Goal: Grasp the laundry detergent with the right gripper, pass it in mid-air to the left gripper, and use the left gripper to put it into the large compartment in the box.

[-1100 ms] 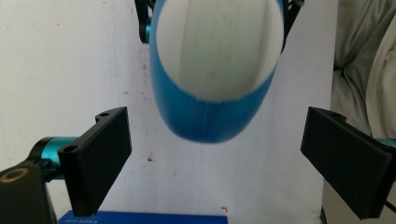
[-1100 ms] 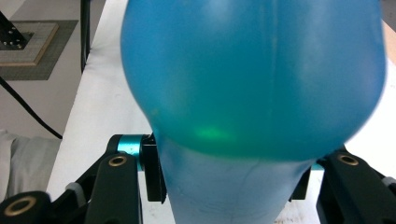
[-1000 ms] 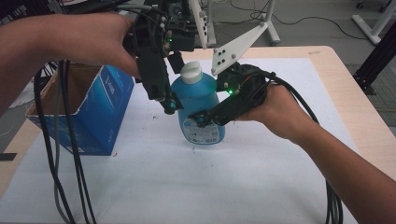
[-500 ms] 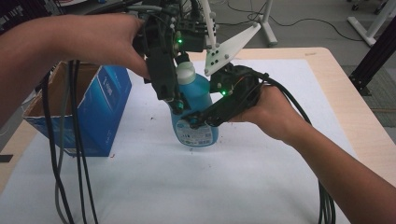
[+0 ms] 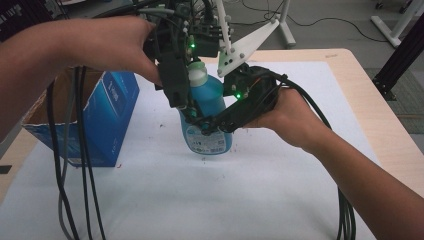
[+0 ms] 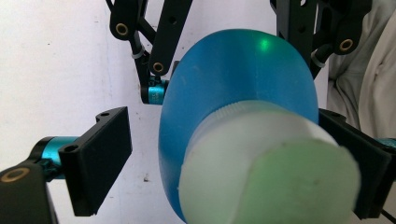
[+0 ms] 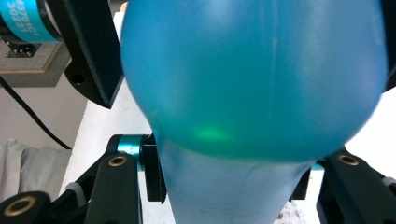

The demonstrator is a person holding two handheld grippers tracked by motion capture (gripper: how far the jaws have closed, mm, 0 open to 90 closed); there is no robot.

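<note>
I have the blue bottle (image 5: 205,112) near the middle of the white table (image 5: 280,200), a touch toward 12 o'clock, with the blue cardboard box (image 5: 95,117) off at its 9 o'clock. My right gripper (image 5: 202,125) is clamped across the bottle's lower body, pads pressing on both flanks in the right gripper view, so that claw holds the bottle. My left gripper (image 5: 187,107) comes down from above beside the neck with its jaws standing wide; in the left gripper view one pad (image 6: 100,158) is clear of the pale cap (image 6: 266,168), with a gap of white table showing, while the other sits close against the far side of the bottle. The step, as I judge it, is taking the cap, so I want those jaws centred on the cap rather than the shoulder, squared to it, before closing, with the right grip firm so the bottle cannot twist. The bottle's long axis runs base to cap, leaning slightly, cap pointing toward 11 o'clock and upward.
</note>
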